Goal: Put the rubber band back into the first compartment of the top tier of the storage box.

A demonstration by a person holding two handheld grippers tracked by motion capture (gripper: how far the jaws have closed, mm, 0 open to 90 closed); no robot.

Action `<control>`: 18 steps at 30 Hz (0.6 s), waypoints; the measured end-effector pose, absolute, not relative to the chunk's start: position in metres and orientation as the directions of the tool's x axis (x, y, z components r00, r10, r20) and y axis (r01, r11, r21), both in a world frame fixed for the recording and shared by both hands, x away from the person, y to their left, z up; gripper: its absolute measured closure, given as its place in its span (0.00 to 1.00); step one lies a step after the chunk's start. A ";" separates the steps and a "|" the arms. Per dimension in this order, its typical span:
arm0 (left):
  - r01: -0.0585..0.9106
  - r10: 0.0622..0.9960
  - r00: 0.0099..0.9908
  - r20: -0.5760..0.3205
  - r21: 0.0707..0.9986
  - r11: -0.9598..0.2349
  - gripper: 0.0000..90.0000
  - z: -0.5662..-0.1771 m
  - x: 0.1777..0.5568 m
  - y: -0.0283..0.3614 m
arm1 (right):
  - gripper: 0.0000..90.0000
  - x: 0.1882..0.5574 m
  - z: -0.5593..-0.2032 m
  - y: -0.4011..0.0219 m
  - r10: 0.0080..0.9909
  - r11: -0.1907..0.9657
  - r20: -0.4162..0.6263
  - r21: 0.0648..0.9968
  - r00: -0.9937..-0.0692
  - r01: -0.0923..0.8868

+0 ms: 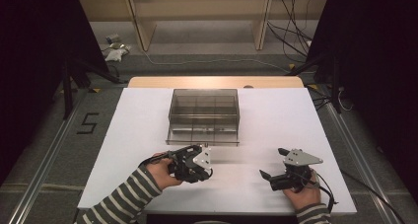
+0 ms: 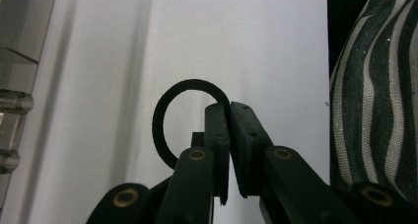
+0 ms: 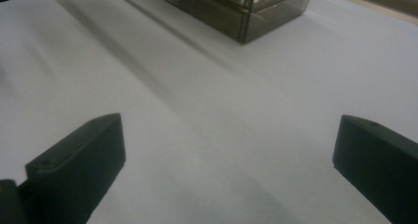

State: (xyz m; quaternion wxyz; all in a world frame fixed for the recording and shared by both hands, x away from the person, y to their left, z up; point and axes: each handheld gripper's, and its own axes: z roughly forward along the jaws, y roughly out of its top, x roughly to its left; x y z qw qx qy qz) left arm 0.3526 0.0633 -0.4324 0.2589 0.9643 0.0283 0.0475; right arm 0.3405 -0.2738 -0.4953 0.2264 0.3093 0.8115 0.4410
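A thin black ring [image 2: 170, 116] is pinched by the closed left tongs [image 2: 229, 105] near the front of the table, the clear box [image 1: 204, 116] is just beyond — nearer this hand — while the right tongs [image 3: 229, 150] are held wide open, empty.

I can read one sign: a dark figure "5" [image 1: 87, 123], probably made of tape, on the grey floor left of my table.

Thin black ring [image 2: 165, 110], upright, pinched at its rim
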 end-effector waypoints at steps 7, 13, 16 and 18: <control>0.037 0.092 0.992 0.081 0.520 -0.854 0.95 -0.425 0.354 0.066 | 0.01 0.340 -0.495 -0.274 0.701 0.421 -0.095 0.855 -0.707 0.303; 0.050 0.113 0.990 0.085 0.533 -0.844 0.95 -0.417 0.357 0.069 | 0.01 0.340 -0.495 -0.274 0.701 0.421 -0.095 0.855 -0.707 0.302; 0.055 0.122 0.988 0.090 0.541 -0.840 0.95 -0.413 0.359 0.071 | 0.01 0.340 -0.495 -0.274 0.701 0.421 -0.095 0.855 -0.707 0.302; 0.058 0.130 0.987 0.094 0.543 -0.837 0.95 -0.409 0.360 0.073 | 0.01 0.340 -0.495 -0.274 0.700 0.421 -0.096 0.855 -0.708 0.301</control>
